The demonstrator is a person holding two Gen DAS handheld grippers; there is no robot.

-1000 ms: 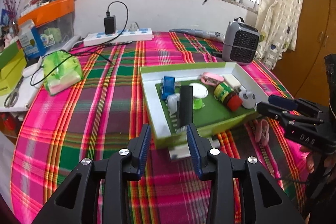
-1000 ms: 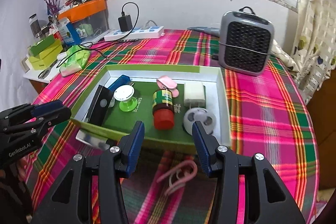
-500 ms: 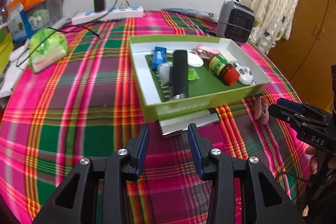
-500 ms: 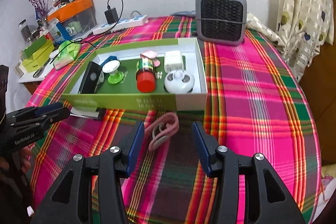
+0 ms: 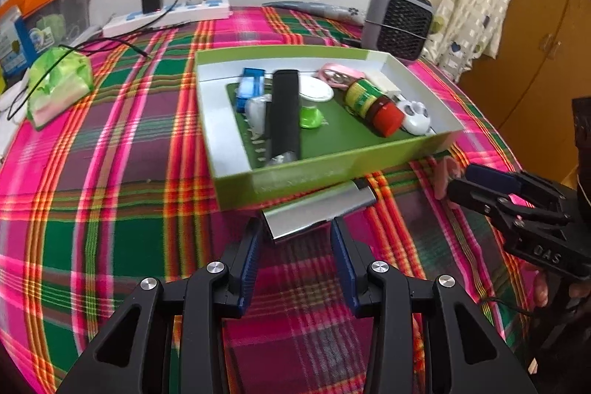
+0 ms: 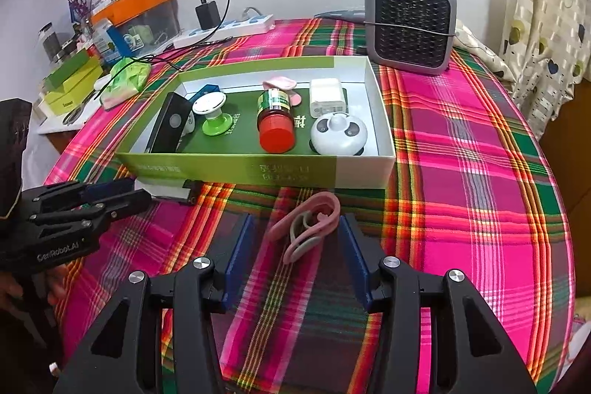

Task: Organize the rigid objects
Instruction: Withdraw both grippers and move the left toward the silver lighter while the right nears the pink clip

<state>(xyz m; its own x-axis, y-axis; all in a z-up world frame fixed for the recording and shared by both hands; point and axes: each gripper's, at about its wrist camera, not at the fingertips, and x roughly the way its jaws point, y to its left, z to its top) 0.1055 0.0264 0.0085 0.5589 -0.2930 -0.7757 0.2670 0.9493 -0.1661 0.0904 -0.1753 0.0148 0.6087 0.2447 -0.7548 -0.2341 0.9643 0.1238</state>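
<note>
- Left gripper [image 5: 295,239]: jaws have just been opening, now spread, straddling the near end of a flat silver metal case [image 5: 317,209] without touching it; case lies on the plaid cloth against the front wall of the green cardboard tray [image 5: 332,168].
- Right gripper [image 6: 295,242]: jaws spread, pink plastic clip [image 6: 306,228] on the cloth between them, pads clear.

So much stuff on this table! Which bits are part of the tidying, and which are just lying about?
Part of the job:
- green box, already holding small items
- silver case in front of it
- pink clip on the cloth

Just lying about:
- grey heater
- power strip
- green tissue pack
</note>
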